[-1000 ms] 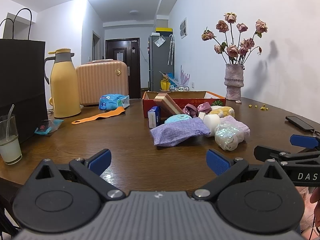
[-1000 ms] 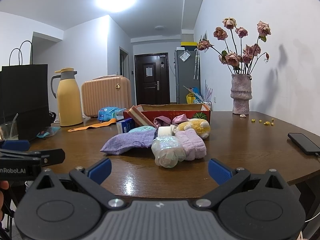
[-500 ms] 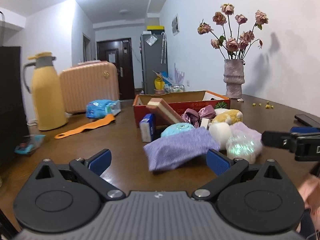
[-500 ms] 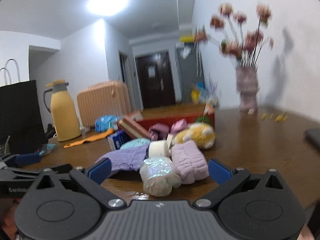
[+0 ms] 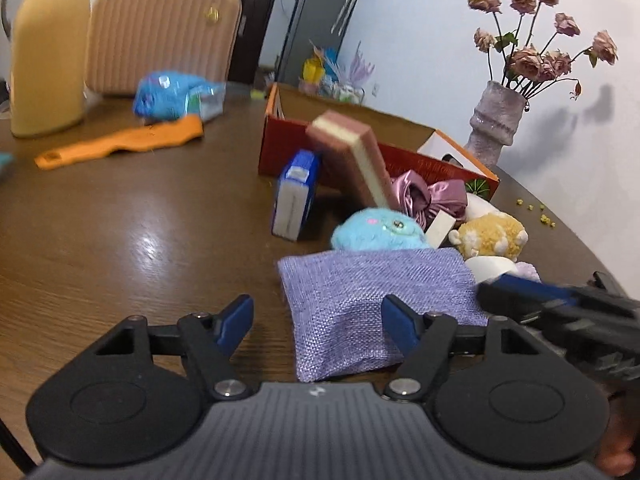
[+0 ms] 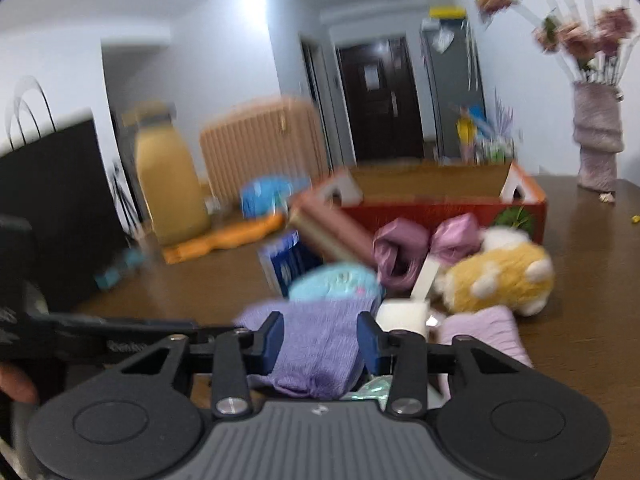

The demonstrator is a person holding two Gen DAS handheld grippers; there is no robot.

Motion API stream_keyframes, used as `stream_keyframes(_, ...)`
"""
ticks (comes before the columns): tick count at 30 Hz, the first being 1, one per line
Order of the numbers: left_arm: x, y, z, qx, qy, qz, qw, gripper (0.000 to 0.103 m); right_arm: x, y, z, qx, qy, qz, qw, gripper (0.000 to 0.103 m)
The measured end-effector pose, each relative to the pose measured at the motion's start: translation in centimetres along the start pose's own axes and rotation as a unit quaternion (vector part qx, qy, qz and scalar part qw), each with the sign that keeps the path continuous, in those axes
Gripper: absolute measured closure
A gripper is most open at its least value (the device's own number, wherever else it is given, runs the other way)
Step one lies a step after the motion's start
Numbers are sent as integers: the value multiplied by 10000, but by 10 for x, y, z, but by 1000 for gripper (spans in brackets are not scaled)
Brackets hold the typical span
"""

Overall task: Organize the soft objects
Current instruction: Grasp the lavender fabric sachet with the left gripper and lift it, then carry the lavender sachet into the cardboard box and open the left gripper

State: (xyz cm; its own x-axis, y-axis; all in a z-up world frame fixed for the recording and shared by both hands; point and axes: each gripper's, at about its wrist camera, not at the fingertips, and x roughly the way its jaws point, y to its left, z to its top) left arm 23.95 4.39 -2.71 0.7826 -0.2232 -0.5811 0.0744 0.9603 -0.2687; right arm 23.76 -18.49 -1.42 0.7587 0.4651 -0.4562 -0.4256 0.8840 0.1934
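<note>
Left gripper (image 5: 316, 318): nearer the pile than a second ago; jaws just closing, unclenched; right finger over the purple pouch (image 5: 372, 304), left finger over bare table (image 5: 120, 220).
Right gripper (image 6: 319, 340): also moved in; jaws just closing, pads pinching the pouch's right end.
Pouch: on the table, before the blue plush (image 5: 376, 230) and red box (image 5: 400, 152).
Vase (image 5: 494, 124): unmoved.

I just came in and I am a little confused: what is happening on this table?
A person holds two hand-held grippers at a pile of soft things before a red box. Both have just been closing around the purple cloth pouch: the right hand-held gripper has its pads at the pouch's sides, the left hand-held gripper is still wide over its near edge. Nothing is lifted yet.
</note>
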Motion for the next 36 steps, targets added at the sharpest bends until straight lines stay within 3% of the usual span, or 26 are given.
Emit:
stream_keyframes(1,3,2,0,-40,46,-80,9999,30,10,3,1,-72,114,-137,9998,62)
stream_keyframes(2,4,4,0,-63,72,-198,9998,39,20,5,1,-115,244,-278,9992,60)
stream_keyframes(3,5,6,1,-81,84,-331,9994,57,29,3,3,-86,387,-342,9986,55)
stream_keyframes(6,5,9,3,-127,156,-662,9976,70,47,-2,9,64,680,-273,9973,53)
stream_keyframes(9,0,7,3,2,100,-674,9977,82,55,1,8,32,737,-268,9969,86)
stream_keyframes(10,-3,7,3,44,88,-702,9975,84,53,1,7,33,711,-287,9971,93)
stream_keyframes(12,-11,7,4,96,57,-777,9969,93,48,2,5,-1,649,-259,9976,97)
stream_keyframes(16,-31,2,15,172,-99,-1011,9947,95,30,8,12,-44,385,-73,9992,99)
stream_keyframes(19,-52,-6,34,316,-489,-1223,9908,96,9,10,29,-31,25,158,9999,100)
stream_keyframes(24,-50,-14,109,493,-936,-1394,9846,96,-1,-12,91,-89,-512,373,9980,100)
stream_keyframes(28,4,-21,190,512,-800,-1526,9837,96,44,-45,161,-130,-504,287,9982,100)
stream_keyframes(32,106,-26,254,570,-239,-969,9934,97,131,-88,225,71,22,56,10000,100)
stream_keyframes(36,205,-20,280,618,494,-409,9960,96,231,-117,251,185,753,-208,9968,100)
